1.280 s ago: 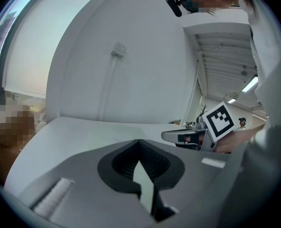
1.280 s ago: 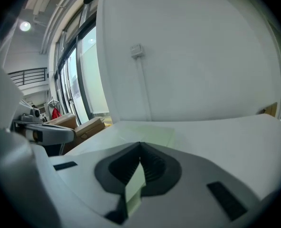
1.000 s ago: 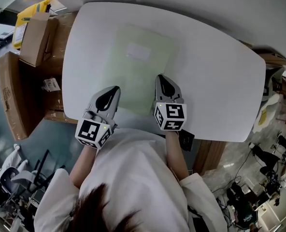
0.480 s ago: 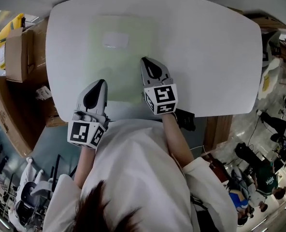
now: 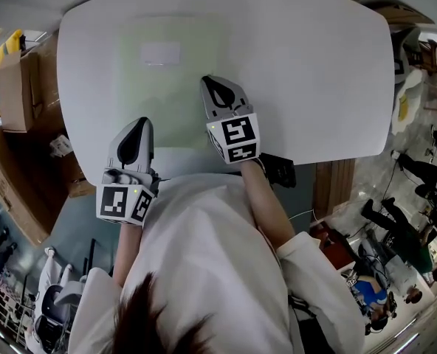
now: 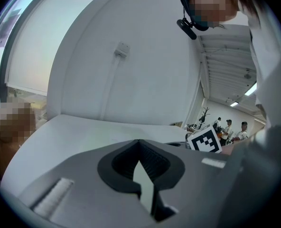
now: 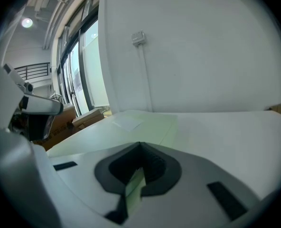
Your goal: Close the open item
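Neither gripper of yours has shifted. Left gripper (image 5: 141,122) and right gripper (image 5: 210,82) are both clamped shut and empty, at the near corners of the green folder (image 5: 167,94), which lies flat on the table (image 5: 314,72).

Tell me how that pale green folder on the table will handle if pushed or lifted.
The green folder lies thin and flat, so it is probably light and floppy when lifted by one edge. On the smooth white table it would likely slide rather than tip.

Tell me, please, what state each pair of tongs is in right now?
Left tongs: closed, empty.
Right tongs: closed, empty, over the green folder.
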`<state>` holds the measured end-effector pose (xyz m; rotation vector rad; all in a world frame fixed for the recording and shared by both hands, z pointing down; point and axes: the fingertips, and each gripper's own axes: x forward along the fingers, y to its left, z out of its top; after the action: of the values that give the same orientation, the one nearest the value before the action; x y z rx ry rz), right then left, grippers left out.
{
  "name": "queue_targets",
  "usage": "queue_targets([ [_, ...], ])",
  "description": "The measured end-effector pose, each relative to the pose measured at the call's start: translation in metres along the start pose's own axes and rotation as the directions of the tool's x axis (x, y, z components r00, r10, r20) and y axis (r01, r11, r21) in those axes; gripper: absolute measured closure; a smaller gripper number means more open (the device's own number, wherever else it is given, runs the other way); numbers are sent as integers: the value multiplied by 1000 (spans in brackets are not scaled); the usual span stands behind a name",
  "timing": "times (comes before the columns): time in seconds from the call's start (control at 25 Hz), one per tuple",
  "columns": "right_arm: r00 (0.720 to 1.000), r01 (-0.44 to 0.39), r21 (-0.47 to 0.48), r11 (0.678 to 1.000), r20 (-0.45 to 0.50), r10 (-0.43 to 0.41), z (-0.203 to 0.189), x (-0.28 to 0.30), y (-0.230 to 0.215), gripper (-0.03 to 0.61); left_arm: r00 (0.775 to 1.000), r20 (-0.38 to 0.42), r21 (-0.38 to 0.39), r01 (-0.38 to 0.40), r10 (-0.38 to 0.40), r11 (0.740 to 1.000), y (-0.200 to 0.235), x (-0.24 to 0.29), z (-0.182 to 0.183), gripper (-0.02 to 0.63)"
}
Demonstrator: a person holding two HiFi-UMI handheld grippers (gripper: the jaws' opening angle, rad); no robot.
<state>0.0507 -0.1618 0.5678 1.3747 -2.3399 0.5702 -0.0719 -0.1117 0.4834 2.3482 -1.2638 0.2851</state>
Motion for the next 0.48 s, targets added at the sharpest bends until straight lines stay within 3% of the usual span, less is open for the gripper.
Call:
queue_targets([
  [0.48, 1000, 6, -58, 998, -15, -7, 3, 2, 2, 575, 1000, 10, 3, 8, -8, 1000, -5, -3, 1, 606],
])
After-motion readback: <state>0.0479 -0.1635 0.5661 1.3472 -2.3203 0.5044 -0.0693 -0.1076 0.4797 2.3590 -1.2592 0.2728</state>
